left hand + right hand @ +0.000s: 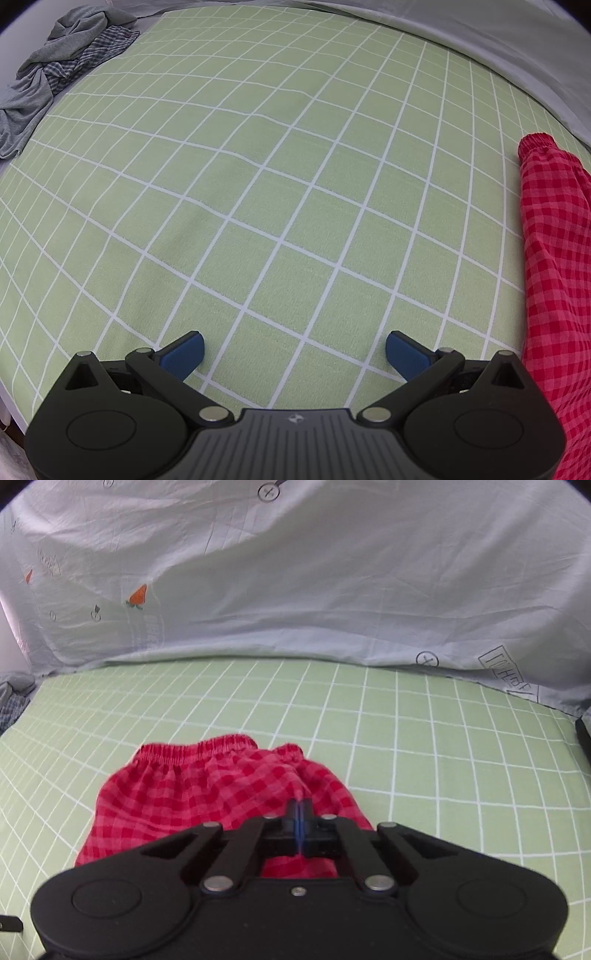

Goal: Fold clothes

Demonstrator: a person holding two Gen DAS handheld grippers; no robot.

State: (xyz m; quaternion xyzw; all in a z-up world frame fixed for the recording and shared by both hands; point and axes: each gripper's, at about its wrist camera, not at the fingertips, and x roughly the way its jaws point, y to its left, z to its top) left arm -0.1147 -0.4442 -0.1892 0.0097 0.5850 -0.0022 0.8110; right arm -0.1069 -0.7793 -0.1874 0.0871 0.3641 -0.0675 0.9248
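Red checked shorts point(207, 786) with an elastic waistband lie on the green grid sheet point(443, 757), waistband pointing away from me. My right gripper point(300, 806) is shut, and a ridge of the red fabric runs up into its blue pads, so it is pinching the shorts near their right side. In the left wrist view the same shorts point(554, 258) lie along the right edge. My left gripper point(294, 341) hovers over bare sheet point(258, 184) to the left of them, open wide with nothing between its fingers.
A heap of grey and blue-checked clothes point(55, 66) sits at the far left corner of the bed. A pale blue printed cover point(295, 590) is bunched up along the far side of the sheet.
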